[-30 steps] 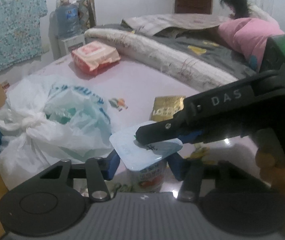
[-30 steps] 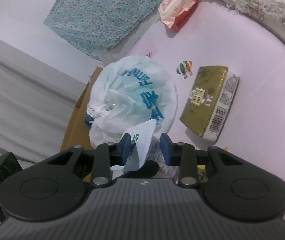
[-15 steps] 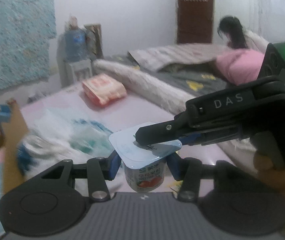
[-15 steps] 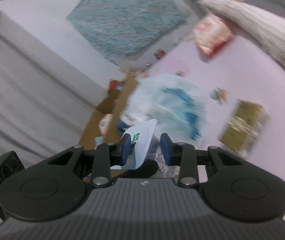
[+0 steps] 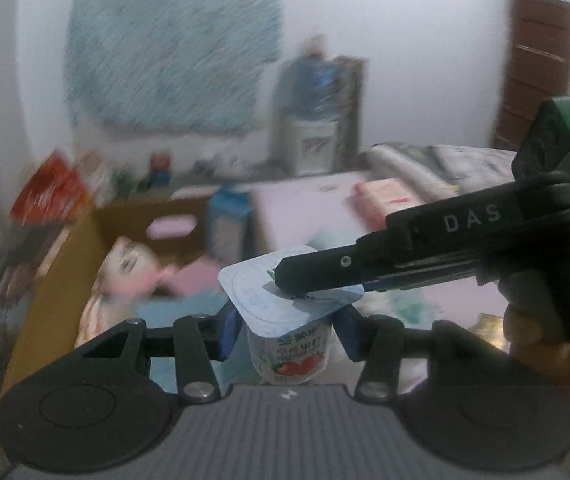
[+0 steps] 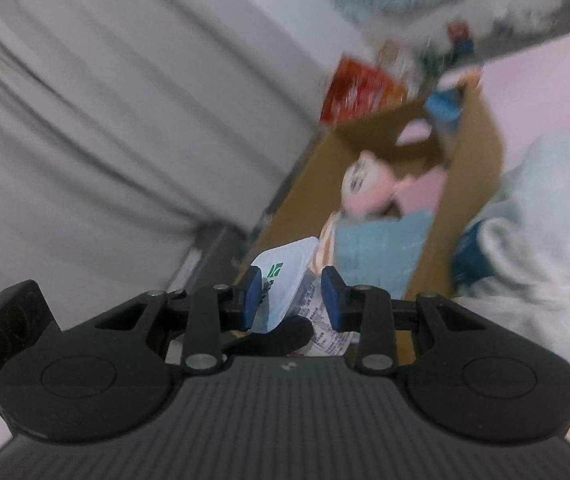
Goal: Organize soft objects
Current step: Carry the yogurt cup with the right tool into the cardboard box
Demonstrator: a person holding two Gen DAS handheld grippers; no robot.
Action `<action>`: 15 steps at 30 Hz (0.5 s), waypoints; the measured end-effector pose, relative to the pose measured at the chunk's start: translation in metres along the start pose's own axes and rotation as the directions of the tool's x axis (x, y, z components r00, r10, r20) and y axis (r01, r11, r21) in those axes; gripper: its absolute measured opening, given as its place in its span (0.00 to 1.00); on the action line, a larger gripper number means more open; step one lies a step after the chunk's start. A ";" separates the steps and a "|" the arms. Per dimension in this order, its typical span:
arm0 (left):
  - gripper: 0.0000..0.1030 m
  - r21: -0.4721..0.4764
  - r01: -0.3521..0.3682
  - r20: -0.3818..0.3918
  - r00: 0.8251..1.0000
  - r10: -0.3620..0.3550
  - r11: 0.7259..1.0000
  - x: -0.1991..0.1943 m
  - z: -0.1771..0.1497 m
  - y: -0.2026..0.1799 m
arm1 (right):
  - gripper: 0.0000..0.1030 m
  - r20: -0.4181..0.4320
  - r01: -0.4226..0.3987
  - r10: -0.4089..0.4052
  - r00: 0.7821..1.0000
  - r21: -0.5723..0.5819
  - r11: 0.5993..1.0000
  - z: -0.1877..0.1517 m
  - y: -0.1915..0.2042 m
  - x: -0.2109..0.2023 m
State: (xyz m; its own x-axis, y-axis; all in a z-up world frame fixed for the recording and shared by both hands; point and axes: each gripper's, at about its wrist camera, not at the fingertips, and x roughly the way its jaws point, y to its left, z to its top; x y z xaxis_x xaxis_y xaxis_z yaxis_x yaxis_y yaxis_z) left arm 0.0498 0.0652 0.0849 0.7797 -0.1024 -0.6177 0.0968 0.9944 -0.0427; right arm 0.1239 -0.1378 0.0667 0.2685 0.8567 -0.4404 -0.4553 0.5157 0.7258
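A yogurt cup [image 5: 290,346] with a pale blue foil lid and strawberry label hangs in the air between both grippers. My left gripper [image 5: 287,330] is shut on its sides. My right gripper [image 6: 291,302] is shut on the cup from top and bottom; it reaches in from the right in the left wrist view [image 5: 405,264], one finger lying on the lid. The cup also shows in the right wrist view [image 6: 289,284]. Beyond it stands an open cardboard box [image 5: 57,272] holding a pink plush toy [image 5: 125,276] and a blue cloth [image 6: 381,252].
A white plastic bag [image 6: 533,216] lies on the pink sheet right of the box. A red-and-white packet [image 5: 385,200] lies farther back. A water dispenser [image 5: 317,120] stands by the wall. Red packets [image 6: 361,88] sit behind the box. A grey curtain [image 6: 85,120] hangs at left.
Both grippers have carried the yogurt cup to the left, away from the bag and gold packet and over toward the cardboard box. The grip is unchanged.
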 end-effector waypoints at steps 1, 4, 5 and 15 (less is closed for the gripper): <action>0.49 -0.029 -0.001 -0.016 1.000 0.000 1.000 0.004 -0.003 0.011 | 0.32 -0.033 0.004 -0.005 0.999 -0.002 1.000 0.002 0.001 0.011; 0.49 -0.118 0.008 -0.054 0.998 -0.014 0.993 0.017 -0.014 0.040 | 0.32 -0.119 0.031 -0.032 0.992 -0.003 1.000 0.007 0.000 0.042; 0.49 -0.143 0.011 -0.065 0.998 -0.020 0.990 0.021 -0.017 0.046 | 0.32 -0.146 0.044 -0.044 0.988 -0.005 0.999 0.006 0.002 0.051; 0.49 -0.286 0.087 -0.145 0.981 -0.132 0.954 0.040 -0.040 0.082 | 0.39 -0.342 0.100 -0.111 0.933 -0.050 0.994 0.006 0.006 0.091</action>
State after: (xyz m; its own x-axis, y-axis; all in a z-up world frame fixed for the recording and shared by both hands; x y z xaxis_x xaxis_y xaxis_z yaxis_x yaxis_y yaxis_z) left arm 0.0639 0.1433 0.0254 0.6623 -0.2280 -0.7137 -0.0169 0.9478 -0.3185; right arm 0.1510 -0.0570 0.0344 0.0107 0.7399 -0.6727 -0.4680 0.5982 0.6505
